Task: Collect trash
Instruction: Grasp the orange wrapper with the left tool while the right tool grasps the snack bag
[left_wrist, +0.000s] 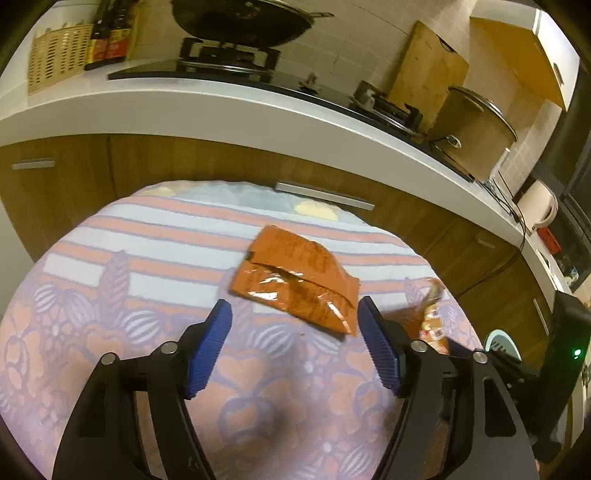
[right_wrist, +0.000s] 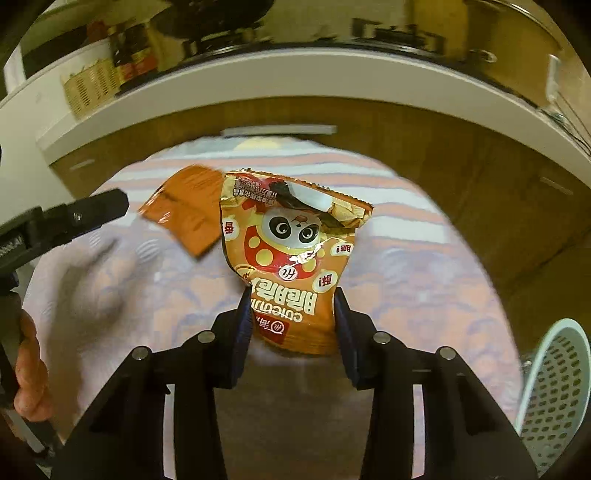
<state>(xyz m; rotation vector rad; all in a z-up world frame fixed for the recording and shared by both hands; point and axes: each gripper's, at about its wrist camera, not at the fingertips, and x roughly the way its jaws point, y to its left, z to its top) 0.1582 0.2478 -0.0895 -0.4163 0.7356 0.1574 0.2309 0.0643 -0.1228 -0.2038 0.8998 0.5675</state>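
Right gripper (right_wrist: 291, 314) clamps the panda snack bag (right_wrist: 291, 251). Left gripper (left_wrist: 295, 328), jaws wide, nears the orange wrapper (left_wrist: 295, 280). Neither has reached the basket (right_wrist: 554, 387)

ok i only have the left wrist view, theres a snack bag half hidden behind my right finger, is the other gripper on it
Observer: Yes. The right gripper is clamped on the panda snack bag, pinching its lower end.
Operator: is there a bin anywhere
Observer: A pale perforated basket sits beside the table, at the right wrist view's lower right.
Operator: and my left gripper, holding anything
Observer: No. The left gripper is open, short of the flat orange wrapper, which lies on the patterned tablecloth.
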